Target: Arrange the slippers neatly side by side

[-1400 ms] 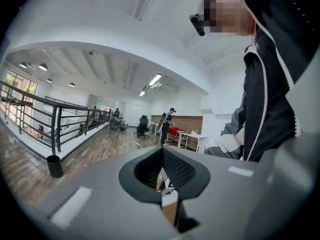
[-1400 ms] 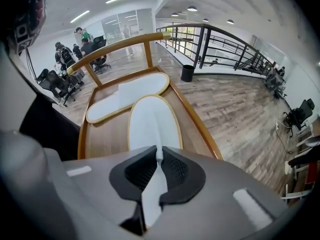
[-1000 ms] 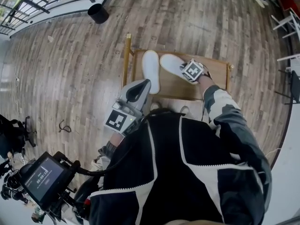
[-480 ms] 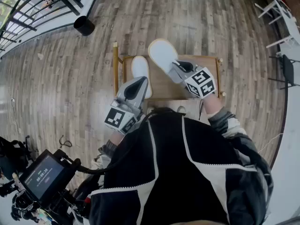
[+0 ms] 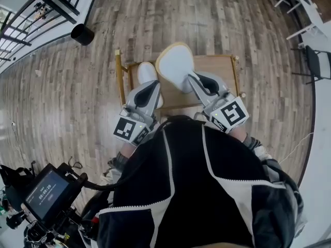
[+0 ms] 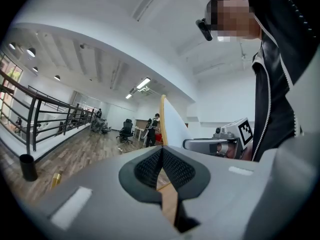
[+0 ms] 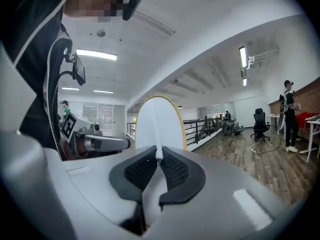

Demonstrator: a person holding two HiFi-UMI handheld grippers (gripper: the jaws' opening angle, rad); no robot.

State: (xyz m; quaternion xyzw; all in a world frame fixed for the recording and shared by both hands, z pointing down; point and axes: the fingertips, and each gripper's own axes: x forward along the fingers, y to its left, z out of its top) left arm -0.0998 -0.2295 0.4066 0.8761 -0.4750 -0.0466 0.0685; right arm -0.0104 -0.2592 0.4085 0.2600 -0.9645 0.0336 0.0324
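My right gripper (image 5: 194, 80) is shut on a white slipper (image 5: 175, 65) with a tan sole edge and holds it raised above the low wooden table (image 5: 222, 62). In the right gripper view that slipper (image 7: 157, 121) stands up out of the pads of my right gripper (image 7: 157, 159). The other white slipper (image 5: 146, 72) lies on the table's left part, partly hidden by my left gripper (image 5: 151, 87). The left gripper (image 6: 162, 171) is shut with nothing in it and hovers over the table. From it I see the raised slipper (image 6: 169, 126) edge-on.
A black bin (image 5: 83, 34) stands on the wooden floor at the far left, near a dark railing (image 5: 31, 4). Chairs (image 5: 313, 61) and white tables are at the right. A screen device (image 5: 44, 192) hangs at my lower left. A person (image 7: 287, 116) stands far right.
My right gripper has lifted its slipper off the table and up towards me. The left gripper has shifted only slightly and stays shut.
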